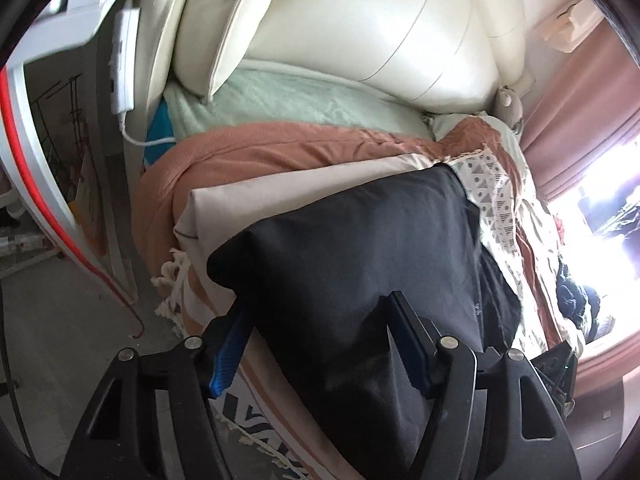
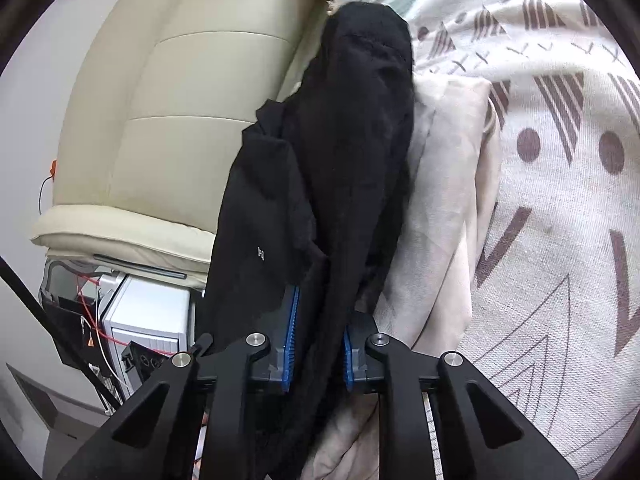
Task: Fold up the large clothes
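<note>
Because my right gripper [image 2: 316,344] pinches only a bunched bit of the black cloth [image 2: 352,152] while my left gripper [image 1: 316,344] sits wide open around it (not squeezing), the cloth in front of me could slip onto the beige cloth [image 2: 440,216].

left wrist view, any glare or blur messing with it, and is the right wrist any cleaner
Left wrist view: window blown out white at right, white shelf at left edge smeared. Right wrist view: even light, no glare, black garment sharp though dark folds lose detail.

Black garment [image 1: 360,248]: large, soft, partly folded, draped flat over beige folded cloth [image 1: 256,200]; bunched lengthwise along that cloth's edge.
</note>
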`<state>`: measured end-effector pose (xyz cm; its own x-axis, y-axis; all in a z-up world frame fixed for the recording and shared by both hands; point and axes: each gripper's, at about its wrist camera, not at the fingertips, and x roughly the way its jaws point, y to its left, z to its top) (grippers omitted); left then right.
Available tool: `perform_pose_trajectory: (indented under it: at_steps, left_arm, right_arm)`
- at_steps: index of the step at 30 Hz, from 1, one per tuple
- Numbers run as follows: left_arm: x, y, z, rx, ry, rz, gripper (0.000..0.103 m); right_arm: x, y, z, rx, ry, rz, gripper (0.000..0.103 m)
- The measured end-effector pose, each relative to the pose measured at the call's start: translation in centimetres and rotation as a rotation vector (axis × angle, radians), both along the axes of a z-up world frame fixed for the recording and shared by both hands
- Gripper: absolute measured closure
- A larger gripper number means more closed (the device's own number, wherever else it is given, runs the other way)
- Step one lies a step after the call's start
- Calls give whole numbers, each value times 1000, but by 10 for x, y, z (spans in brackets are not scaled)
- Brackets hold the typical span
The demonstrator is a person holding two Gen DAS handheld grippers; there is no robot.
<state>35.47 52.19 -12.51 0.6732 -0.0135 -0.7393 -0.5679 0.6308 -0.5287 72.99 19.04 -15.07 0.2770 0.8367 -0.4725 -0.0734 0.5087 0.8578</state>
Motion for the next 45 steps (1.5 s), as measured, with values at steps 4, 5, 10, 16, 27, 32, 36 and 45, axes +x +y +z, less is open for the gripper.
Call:
perform_pose_trajectory:
  at_steps: [4, 5, 10, 16, 27, 32, 36, 45]
  left_arm:
    - [-6, -10, 2, 13, 9, 10, 35]
    - [-7, -13, 4, 14, 17, 15, 35]
    - [-12, -36, 3, 15, 22, 17, 34]
    - [-20, -75, 1, 24, 32, -7, 34]
    - [-41, -132, 8, 56, 44, -38, 34]
    - [-55, -157, 33, 121, 29, -39, 34]
    - [-68, -185, 58, 164, 5, -69, 34]
    - [-97, -255, 116, 334, -58, -160, 11]
  right_arm:
    - [-1, -2, -4, -12, 24, -12, 88]
    - [-1, -3, -3, -17, 26, -18, 88]
    - [-8, -13, 3, -55, 14, -64, 88]
    - [-22, -39, 18, -104, 1, -117, 88]
    - [-69, -107, 78, -166, -107, -123, 85]
    - [-108, -131, 92, -251, -148, -88, 48]
    - [-146, -162, 112, -273, -213, -94, 24]
    - [-242, -233, 145, -347, -330, -184, 24]
